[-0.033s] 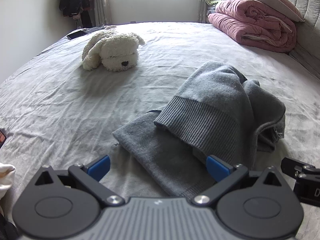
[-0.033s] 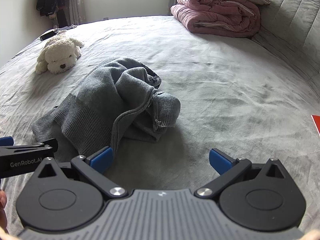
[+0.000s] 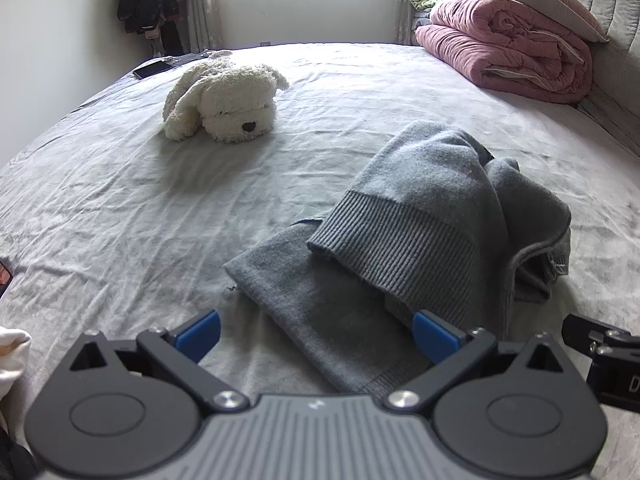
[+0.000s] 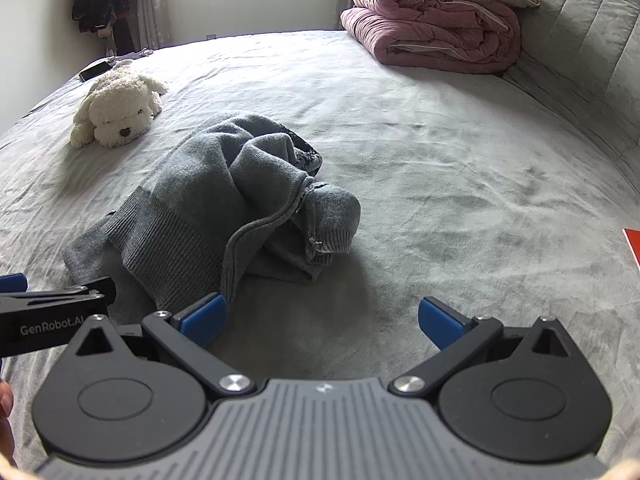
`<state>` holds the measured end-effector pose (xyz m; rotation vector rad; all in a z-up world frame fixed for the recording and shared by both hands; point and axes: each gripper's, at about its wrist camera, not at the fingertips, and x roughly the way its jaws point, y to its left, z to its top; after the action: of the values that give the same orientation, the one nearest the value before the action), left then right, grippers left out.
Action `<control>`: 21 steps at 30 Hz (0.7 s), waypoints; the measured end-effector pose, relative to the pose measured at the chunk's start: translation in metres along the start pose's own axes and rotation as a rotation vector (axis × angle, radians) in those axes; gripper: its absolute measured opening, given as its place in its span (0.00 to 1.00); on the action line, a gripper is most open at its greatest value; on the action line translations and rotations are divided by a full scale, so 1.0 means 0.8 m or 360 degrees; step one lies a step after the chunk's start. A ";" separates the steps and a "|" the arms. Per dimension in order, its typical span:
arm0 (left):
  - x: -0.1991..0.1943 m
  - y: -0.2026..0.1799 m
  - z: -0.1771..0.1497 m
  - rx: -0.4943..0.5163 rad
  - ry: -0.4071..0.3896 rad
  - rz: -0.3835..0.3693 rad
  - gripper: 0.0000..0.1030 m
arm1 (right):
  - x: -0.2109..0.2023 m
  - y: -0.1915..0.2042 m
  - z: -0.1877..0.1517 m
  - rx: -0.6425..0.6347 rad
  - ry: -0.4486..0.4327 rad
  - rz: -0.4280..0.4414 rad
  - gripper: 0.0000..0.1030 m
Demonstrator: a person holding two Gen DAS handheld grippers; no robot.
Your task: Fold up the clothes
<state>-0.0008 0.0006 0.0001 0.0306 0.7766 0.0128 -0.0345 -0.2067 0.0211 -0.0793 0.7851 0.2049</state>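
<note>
A crumpled grey knit sweater point(image 3: 420, 232) lies in a heap on the grey bed sheet point(image 3: 120, 220); its ribbed hem faces me. It also shows in the right wrist view point(image 4: 224, 204), left of centre. My left gripper point(image 3: 316, 334) is open and empty, low over the sweater's near flat edge. My right gripper point(image 4: 322, 320) is open and empty over bare sheet point(image 4: 460, 184), just right of the sweater. Each gripper's tip shows at the edge of the other's view.
A white plush dog point(image 3: 224, 100) lies far left on the bed. A folded pink quilt point(image 3: 508, 44) and pillows sit at the far right by the headboard. A phone point(image 3: 151, 69) lies at the far left edge. A red item point(image 4: 633, 246) is at the right edge.
</note>
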 end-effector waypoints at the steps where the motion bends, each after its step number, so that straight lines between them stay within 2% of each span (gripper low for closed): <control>1: -0.001 0.001 0.000 0.0005 -0.0004 0.0003 1.00 | 0.000 0.000 0.000 -0.0002 -0.0003 -0.0001 1.00; 4: -0.001 0.007 -0.005 0.0018 -0.0007 -0.0004 1.00 | 0.001 0.002 0.000 -0.0008 -0.0008 -0.0006 1.00; 6: 0.008 0.003 0.000 0.0053 0.0049 0.0017 1.00 | 0.003 0.001 -0.001 0.0000 -0.0003 -0.0009 1.00; 21: 0.007 0.004 -0.002 0.0033 0.0061 0.0013 1.00 | 0.006 -0.002 -0.001 0.0014 0.0044 0.0018 1.00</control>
<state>0.0021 0.0037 -0.0045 0.0534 0.8147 0.0129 -0.0309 -0.2078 0.0172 -0.0693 0.8144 0.2113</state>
